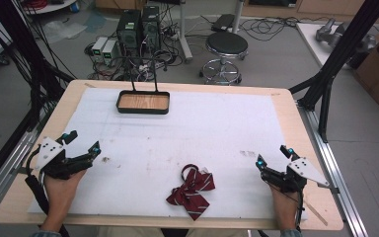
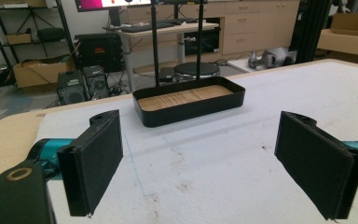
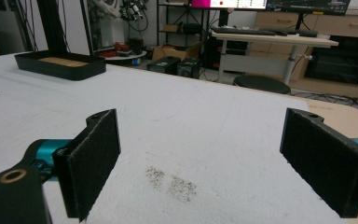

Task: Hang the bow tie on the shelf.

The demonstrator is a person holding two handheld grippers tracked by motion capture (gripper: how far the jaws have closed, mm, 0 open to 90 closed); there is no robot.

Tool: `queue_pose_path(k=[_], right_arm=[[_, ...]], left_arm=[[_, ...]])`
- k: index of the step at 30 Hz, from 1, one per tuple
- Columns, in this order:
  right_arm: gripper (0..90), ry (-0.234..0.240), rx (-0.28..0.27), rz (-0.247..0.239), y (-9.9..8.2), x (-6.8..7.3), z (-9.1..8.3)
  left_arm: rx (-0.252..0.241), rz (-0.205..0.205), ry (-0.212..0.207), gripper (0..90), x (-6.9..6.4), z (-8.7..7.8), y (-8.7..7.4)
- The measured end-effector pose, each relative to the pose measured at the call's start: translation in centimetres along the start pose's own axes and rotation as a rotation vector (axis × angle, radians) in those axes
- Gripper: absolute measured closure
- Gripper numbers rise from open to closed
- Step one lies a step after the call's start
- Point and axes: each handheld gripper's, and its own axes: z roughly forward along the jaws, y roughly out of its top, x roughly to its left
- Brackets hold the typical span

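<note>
A dark red bow tie with white stripes (image 1: 191,189) lies on the white mat (image 1: 192,133) near the front edge, about midway between my two hands. My left gripper (image 1: 82,141) rests at the mat's left side, open and holding nothing; its black pads (image 2: 93,161) stand wide apart over bare mat. My right gripper (image 1: 273,155) sits at the mat's right side, also open and holding nothing, its pads (image 3: 91,161) spread over a small grey smudge (image 3: 171,183). A black tray with a wooden floor (image 1: 143,102) stands at the back of the mat, with two thin black uprights rising behind it.
The wooden table (image 1: 15,187) rims the mat on all sides. Black frame struts (image 1: 343,49) stand at the right and left corners. A round stool (image 1: 226,47), computer boxes (image 1: 138,27) and cables lie on the floor beyond the far edge.
</note>
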Motion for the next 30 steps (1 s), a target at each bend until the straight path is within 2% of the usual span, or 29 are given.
queue_pose_path(k=[26,30], right_arm=[[11.3,0.0,0.004,0.0,0.0,0.03,-0.02],[11.2,-0.003,-0.009,-0.021,0.1,0.11,-0.09]], left_arm=[[0.003,-0.011,-0.001,16.3,-0.16,0.07,-0.09],[0.007,-0.008,-0.001,16.3,-0.17,0.12,-0.12]])
